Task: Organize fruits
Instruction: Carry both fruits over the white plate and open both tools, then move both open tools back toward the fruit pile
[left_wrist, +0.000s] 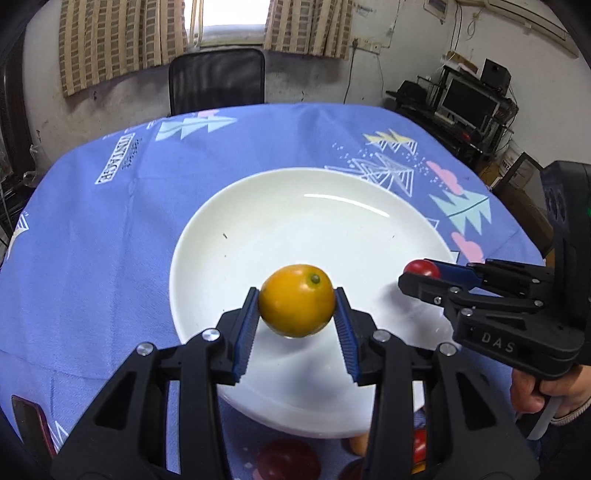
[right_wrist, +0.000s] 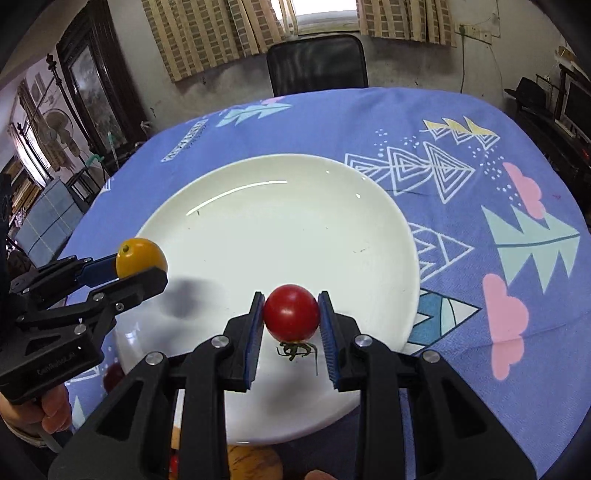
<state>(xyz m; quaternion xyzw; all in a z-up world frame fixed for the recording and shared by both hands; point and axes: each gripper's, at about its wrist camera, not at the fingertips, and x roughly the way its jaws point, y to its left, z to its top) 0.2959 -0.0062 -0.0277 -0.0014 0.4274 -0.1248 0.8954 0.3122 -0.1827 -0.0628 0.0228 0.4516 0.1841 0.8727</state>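
Blue patterned tablecloth (left_wrist: 110, 240) under white plate (left_wrist: 229, 266), plate bare. Left gripper (left_wrist: 296, 301) pinches orange fruit (left_wrist: 295, 299) lower centre; right gripper (right_wrist: 291, 314) pinches red tomato (right_wrist: 291, 313) over plate. Nothing placed yet; more fruit (left_wrist: 288, 461) waits at bottom edge.

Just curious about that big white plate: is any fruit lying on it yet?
Empty. The white plate shows only bare surface; the orange fruit and red tomato are each held above it in a tool.
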